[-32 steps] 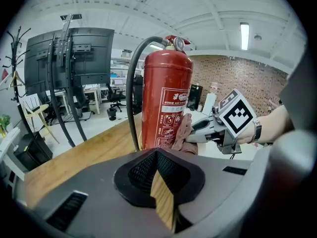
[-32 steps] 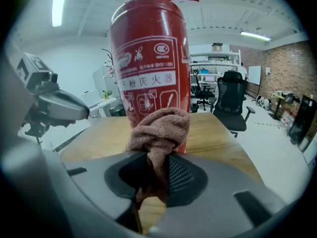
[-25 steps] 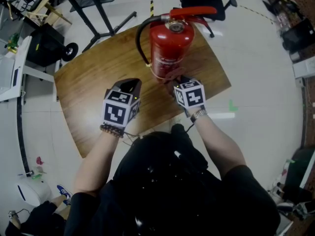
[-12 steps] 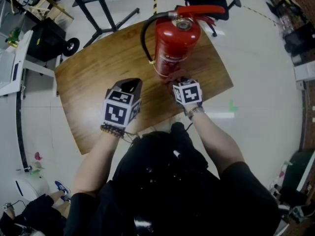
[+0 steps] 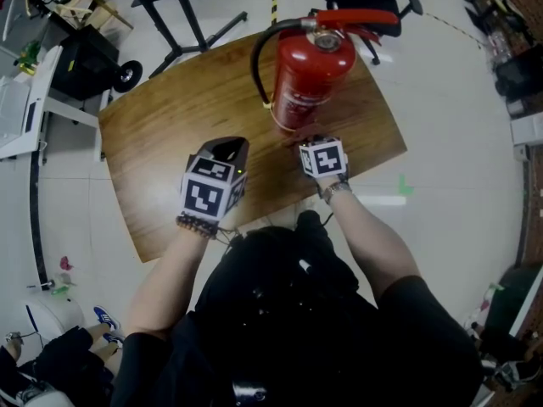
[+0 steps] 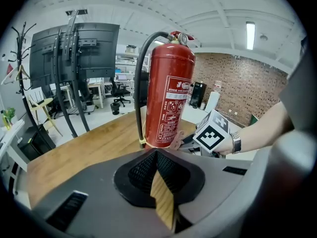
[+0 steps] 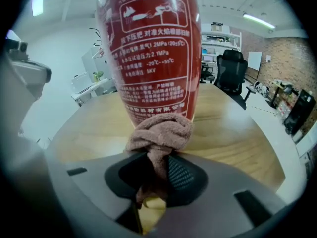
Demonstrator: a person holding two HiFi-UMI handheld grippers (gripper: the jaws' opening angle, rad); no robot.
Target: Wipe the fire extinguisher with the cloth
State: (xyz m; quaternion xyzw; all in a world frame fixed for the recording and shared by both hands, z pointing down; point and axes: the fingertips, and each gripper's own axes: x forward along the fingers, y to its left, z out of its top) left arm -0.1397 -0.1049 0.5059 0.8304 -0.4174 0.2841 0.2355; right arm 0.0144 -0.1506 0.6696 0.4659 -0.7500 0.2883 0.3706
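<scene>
Cloth [image 7: 159,135], bunched tight in my right gripper's [image 7: 157,162] jaws, rests low against the fire extinguisher [image 7: 148,53], just under its label, ready to rub. My left gripper [image 6: 157,157], jaws closed on nothing, hovers beside the extinguisher. It stands upright on the wooden bench [image 5: 170,134], with pale workshop floor around.

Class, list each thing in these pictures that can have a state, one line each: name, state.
fire extinguisher: upright on the table.
cloth: bunched, pressed against the extinguisher's lower body.
right gripper: shut on the cloth.
left gripper: shut, empty, apart from the extinguisher.
</scene>
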